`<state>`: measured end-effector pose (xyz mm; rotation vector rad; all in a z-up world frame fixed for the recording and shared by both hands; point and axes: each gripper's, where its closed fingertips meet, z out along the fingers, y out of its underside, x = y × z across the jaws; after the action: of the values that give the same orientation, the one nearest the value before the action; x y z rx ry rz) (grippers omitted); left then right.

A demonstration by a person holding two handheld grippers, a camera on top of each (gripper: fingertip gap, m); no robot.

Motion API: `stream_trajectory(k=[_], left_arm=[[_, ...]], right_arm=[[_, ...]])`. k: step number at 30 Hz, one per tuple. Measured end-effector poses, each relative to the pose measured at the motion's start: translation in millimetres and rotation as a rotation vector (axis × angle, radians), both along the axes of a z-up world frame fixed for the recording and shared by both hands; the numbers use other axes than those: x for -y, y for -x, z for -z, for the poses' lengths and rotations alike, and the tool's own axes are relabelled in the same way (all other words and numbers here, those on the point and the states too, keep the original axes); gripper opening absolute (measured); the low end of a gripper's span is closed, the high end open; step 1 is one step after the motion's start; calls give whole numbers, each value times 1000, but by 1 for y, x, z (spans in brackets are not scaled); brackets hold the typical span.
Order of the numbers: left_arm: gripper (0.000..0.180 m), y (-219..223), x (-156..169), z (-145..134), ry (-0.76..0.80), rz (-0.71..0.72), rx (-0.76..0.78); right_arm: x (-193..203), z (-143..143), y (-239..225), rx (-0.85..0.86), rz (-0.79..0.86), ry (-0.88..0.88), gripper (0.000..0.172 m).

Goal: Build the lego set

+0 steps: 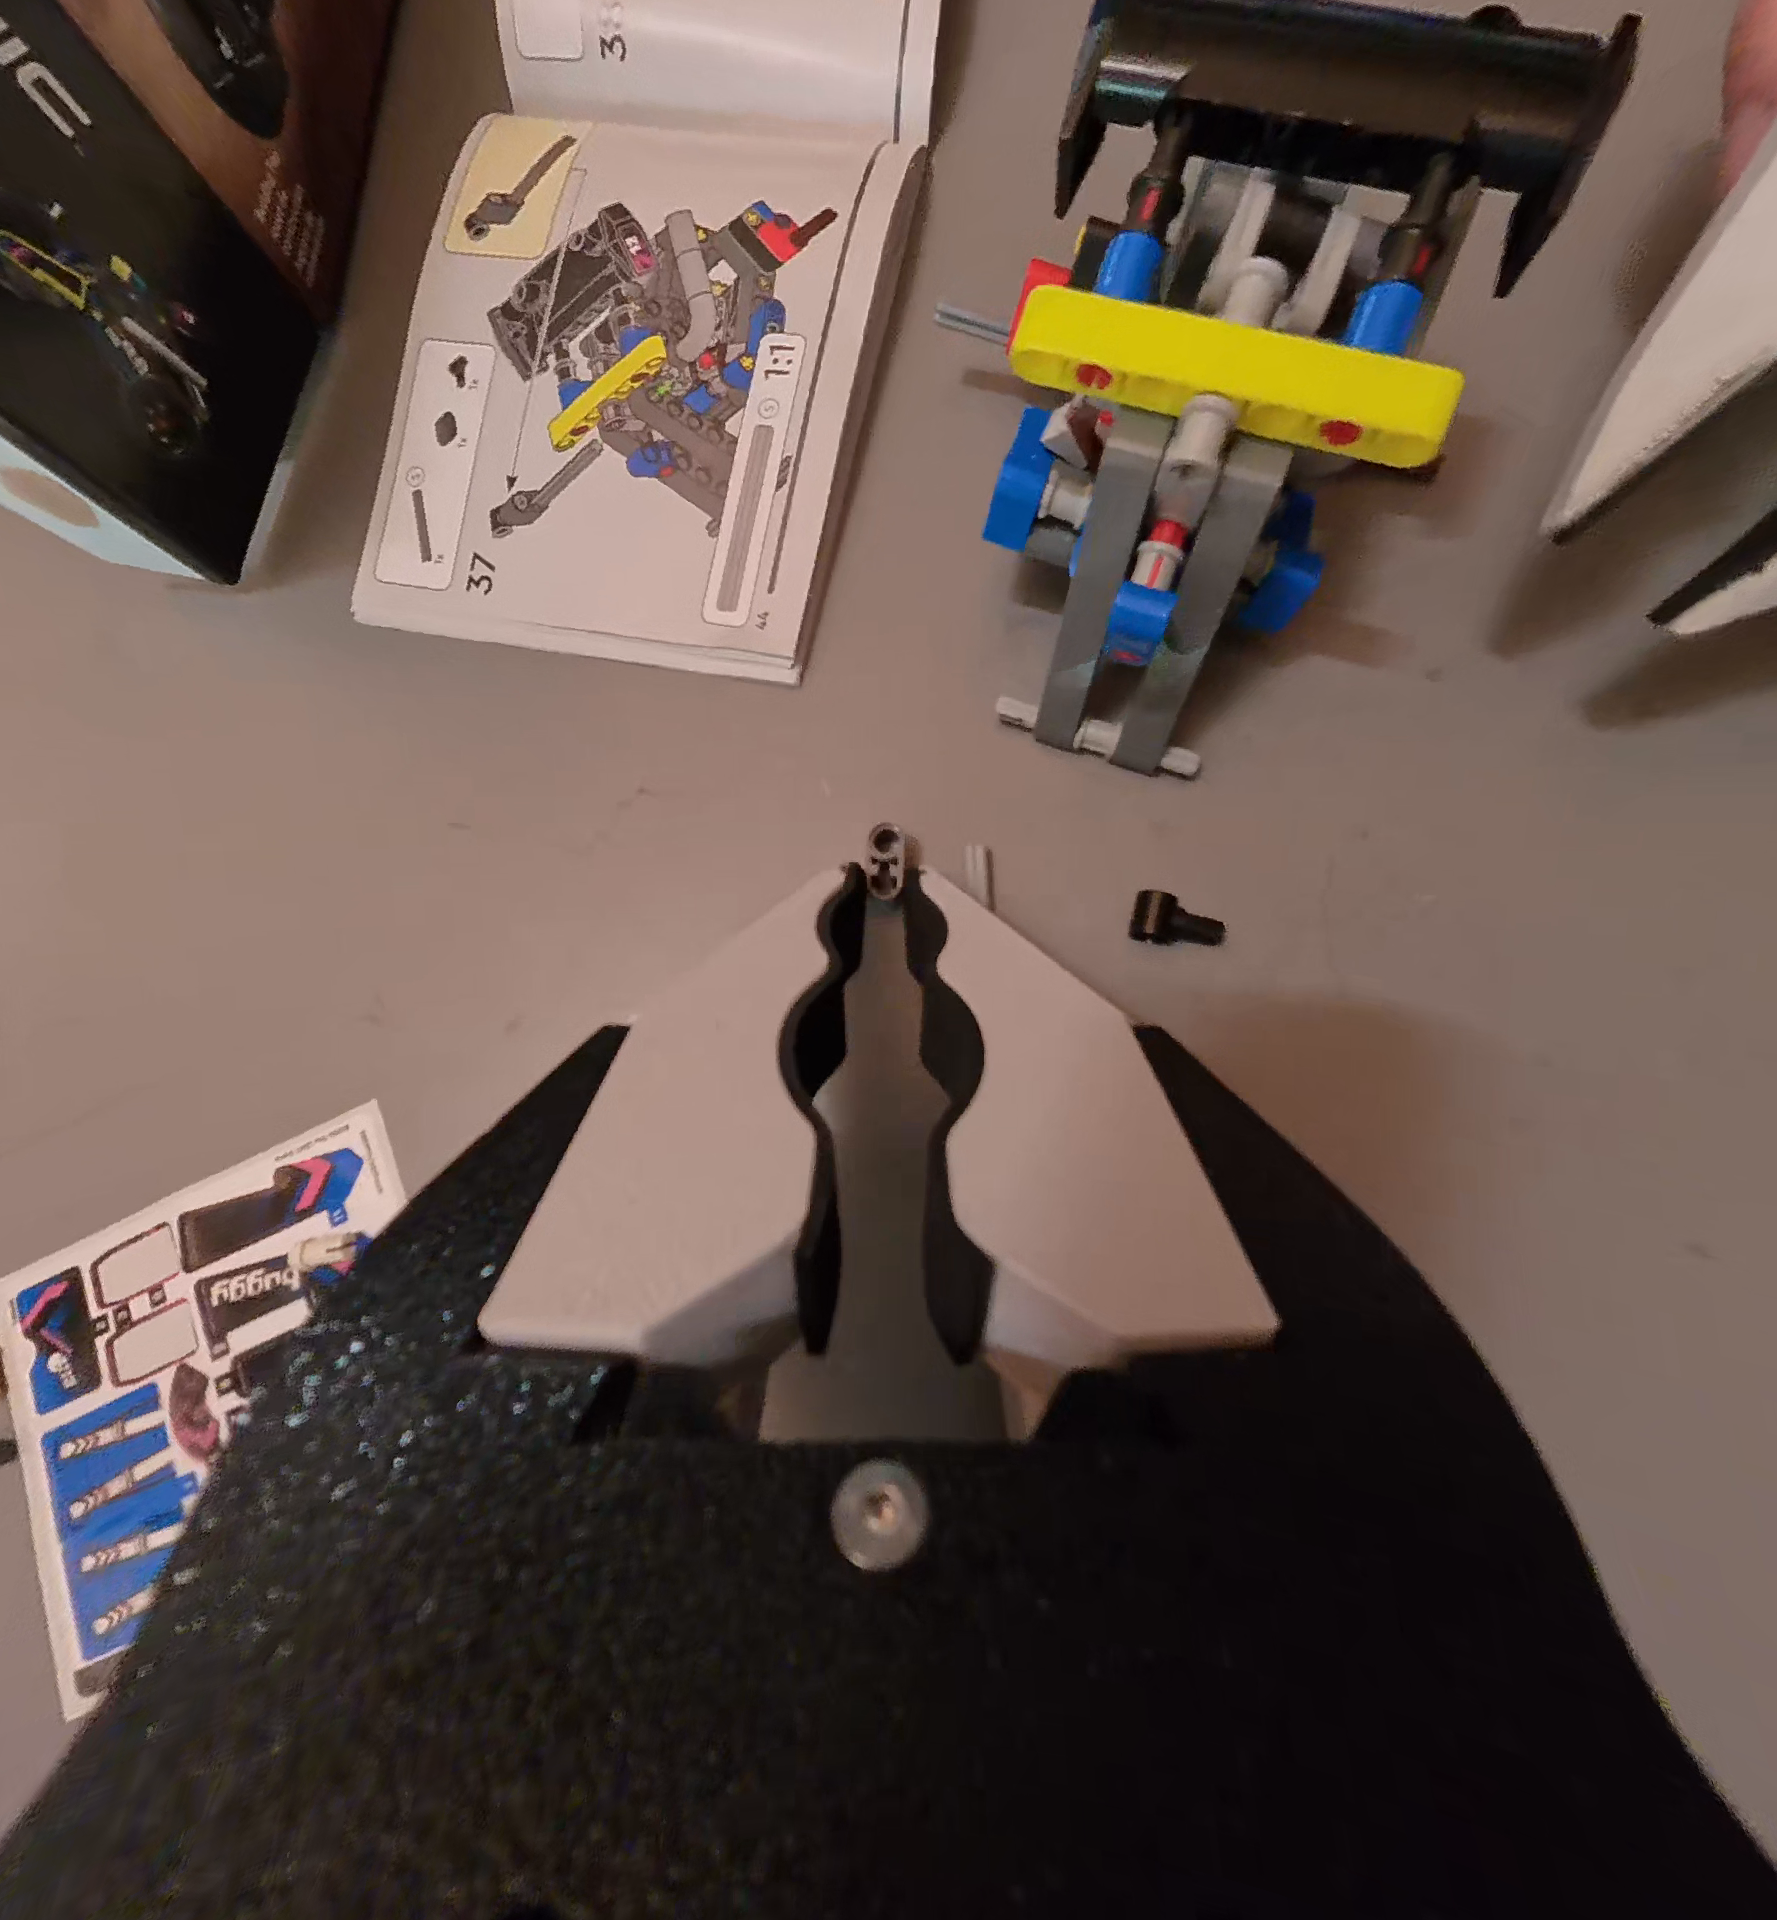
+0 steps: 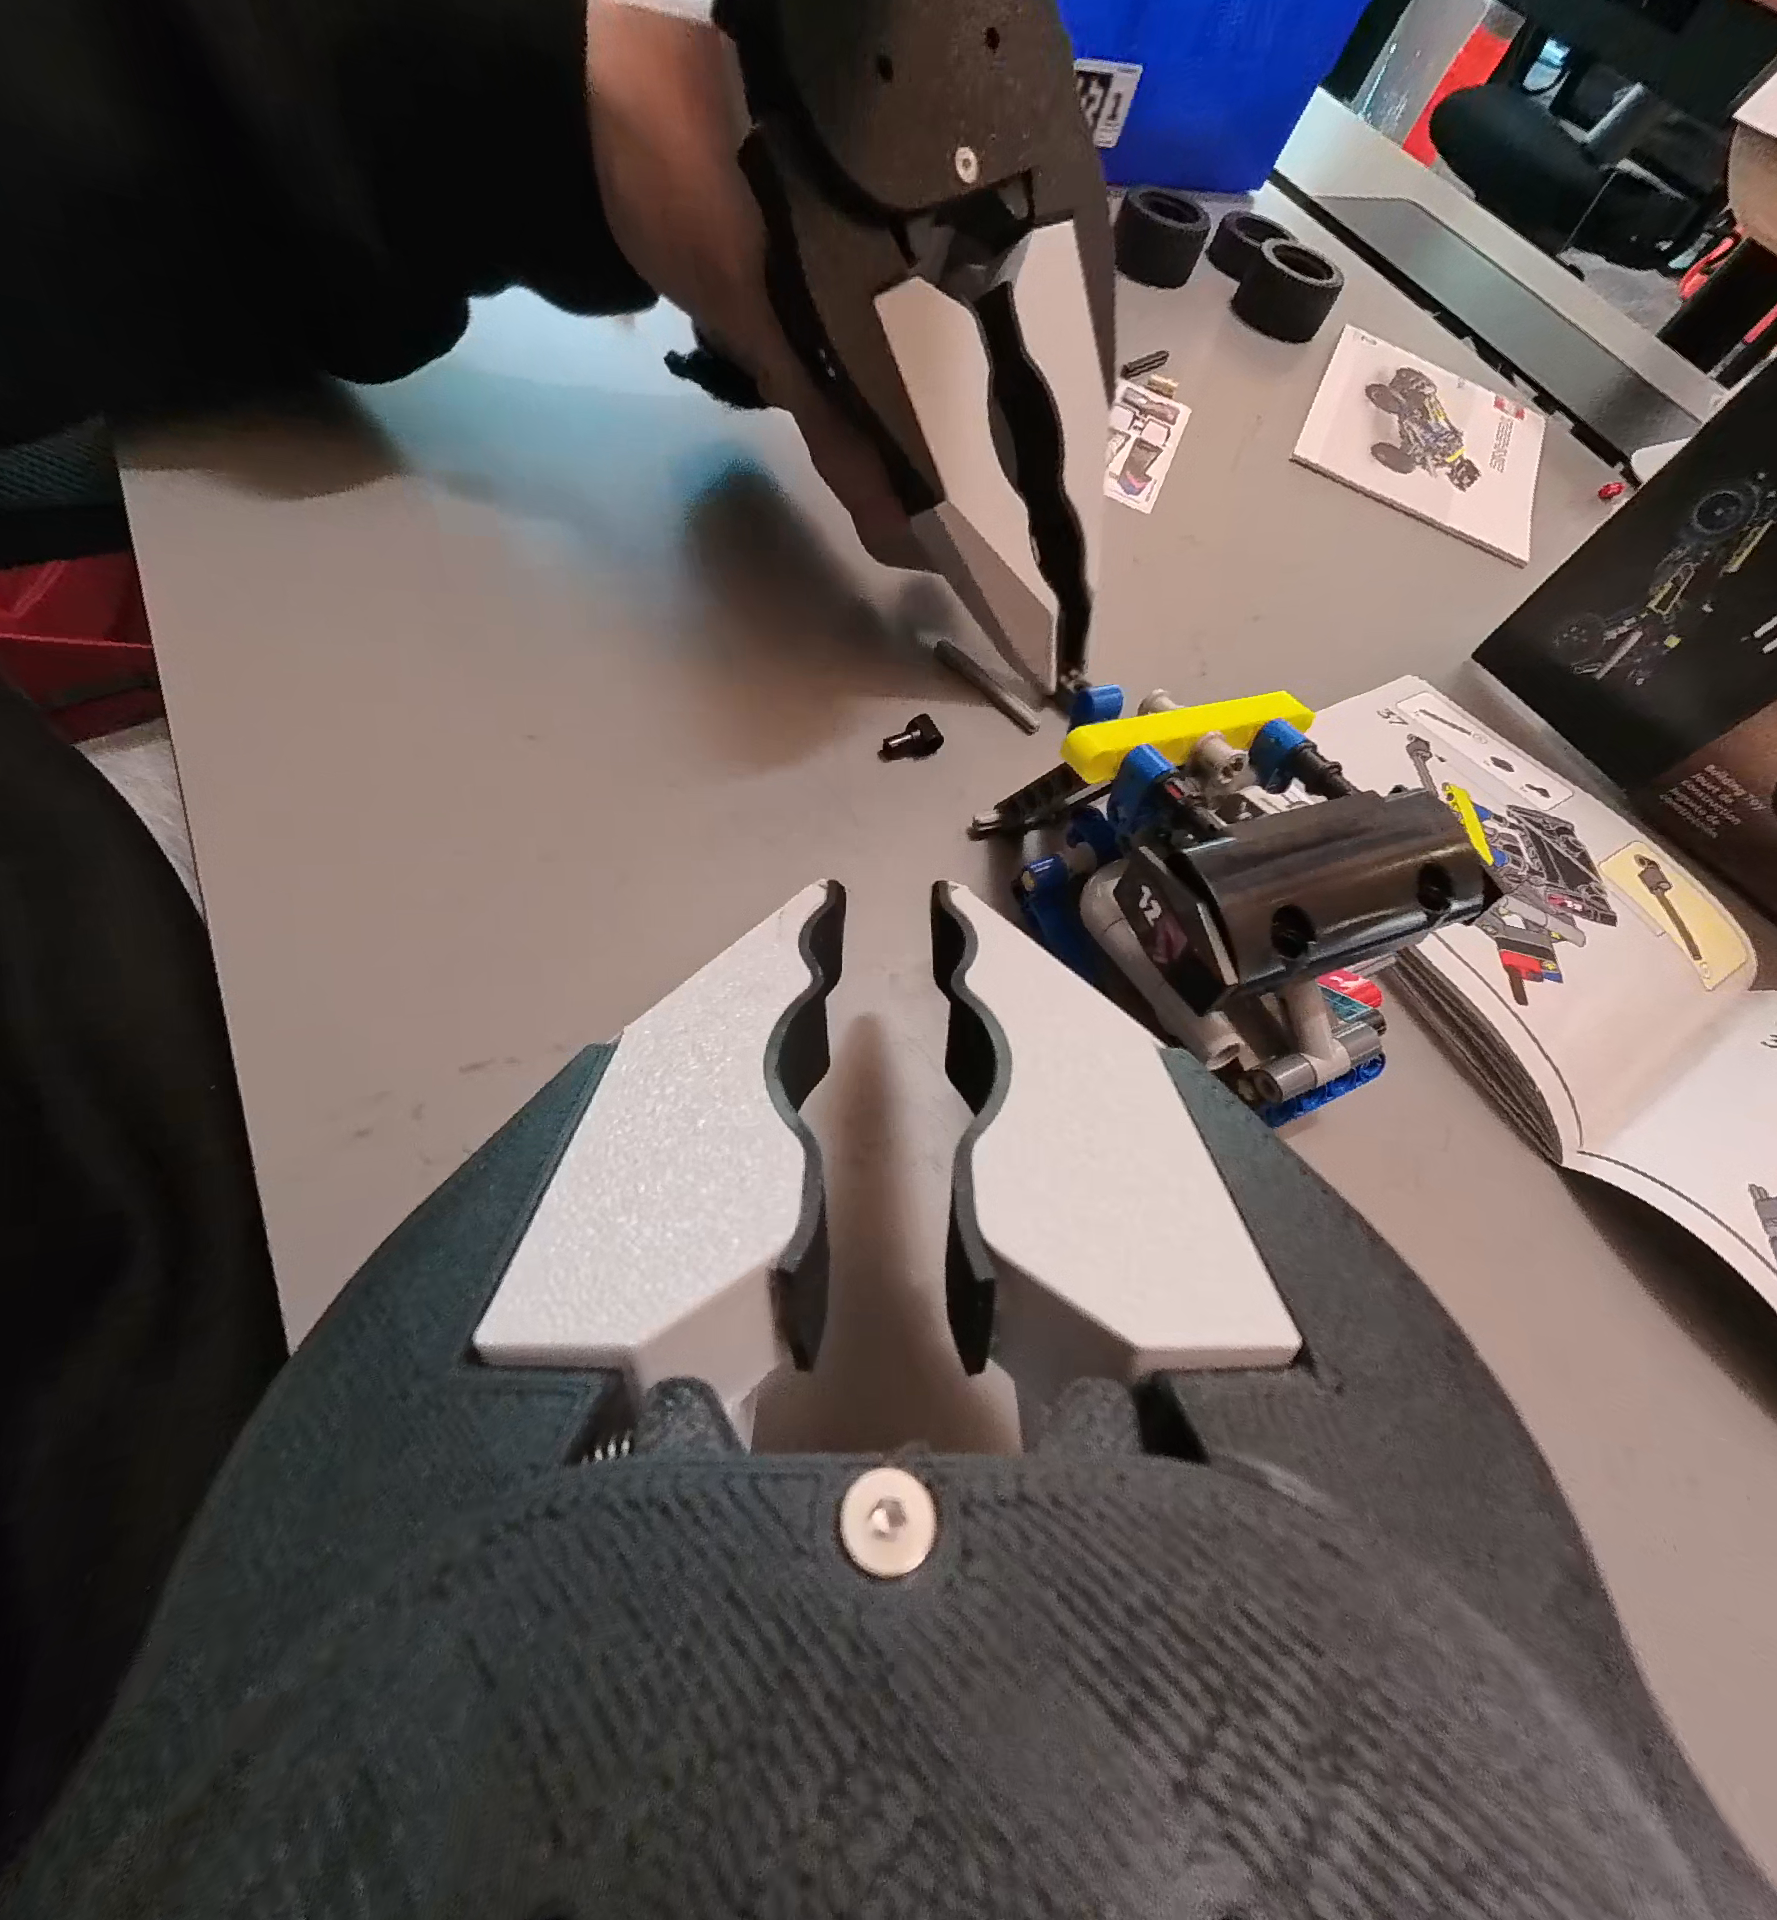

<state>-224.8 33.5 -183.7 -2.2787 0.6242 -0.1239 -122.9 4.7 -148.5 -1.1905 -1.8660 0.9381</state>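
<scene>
My left gripper [image 1: 884, 885] points down at the grey table [image 1: 448, 883], shut on a small grey connector piece [image 1: 884, 857] that shows end-on between its tips. The right wrist view shows this gripper [image 2: 1063, 681] with its tips at the table, a grey rod [image 2: 988, 688] lying beside them. A small black pin [image 1: 1175, 920] lies to the right; it also shows in the right wrist view [image 2: 913, 740]. My right gripper [image 2: 886, 894] is open and empty above the table, just left of the partly built brick model [image 2: 1279, 883], which has a yellow beam [image 1: 1227, 364].
An open instruction booklet [image 1: 655, 416] lies left of the model, beside a dark box [image 1: 84, 260]. A sticker sheet [image 1: 136, 1403] lies at lower left. Black tyres [image 2: 1279, 281], a second booklet [image 2: 1424, 447] and a blue bin [image 2: 1206, 94] are farther off. A person's sleeve [image 2: 240, 177] is at upper left. Some 12 cm of space lies between my two pairs of fingers. It is some 5 cm from my left tips to the small black pin [image 1: 1175, 920]. The right camera catches it too, in the right wrist view [image 2: 916, 726].
</scene>
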Motion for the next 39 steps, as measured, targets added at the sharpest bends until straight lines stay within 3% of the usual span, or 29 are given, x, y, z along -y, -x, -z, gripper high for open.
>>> stream_trajectory(k=[6,14,22,29,32,39], left_arm=[[4,5,7,-10,-119,-35,-103],[4,-18,34,-65,-461,-139,-148],[4,-71,60,-98,-710,4,-161],[4,-113,80,-109,-701,42,301],[5,-117,83,-116,-725,69,372],[4,-123,85,-120,-721,121,497]], right_arm=[[-6,-3,0,-10,28,24,15],[6,-41,10,-170,35,257,22],[25,-54,15,-177,19,411,27],[64,-74,-4,-331,-258,450,25],[64,-83,-8,-401,-293,454,14],[65,-89,-13,-469,-314,398,11]])
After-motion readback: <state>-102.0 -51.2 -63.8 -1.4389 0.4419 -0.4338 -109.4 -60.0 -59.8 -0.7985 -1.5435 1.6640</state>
